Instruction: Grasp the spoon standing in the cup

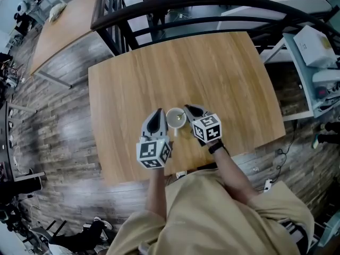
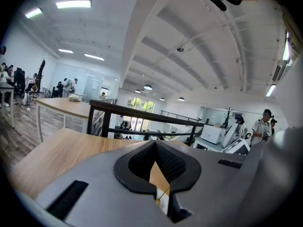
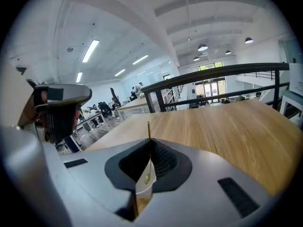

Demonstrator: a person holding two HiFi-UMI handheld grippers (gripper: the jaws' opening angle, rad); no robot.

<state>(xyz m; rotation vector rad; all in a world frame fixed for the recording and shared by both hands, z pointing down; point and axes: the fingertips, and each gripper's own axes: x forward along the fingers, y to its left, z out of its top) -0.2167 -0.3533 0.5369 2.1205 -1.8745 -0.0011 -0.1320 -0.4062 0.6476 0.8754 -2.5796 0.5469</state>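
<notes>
Near the front of the wooden table, the left gripper waits just beside the white cup. Its jaws are together and hold nothing, perhaps so that it can steady the cup. In the cup the thin golden spoon stands upright. The right gripper is clamped on the spoon's handle, whose tip sticks out above the jaws, so the grasp looks made.

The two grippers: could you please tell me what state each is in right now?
Left gripper: shut, holding nothing.
Right gripper: shut on the spoon.
</notes>
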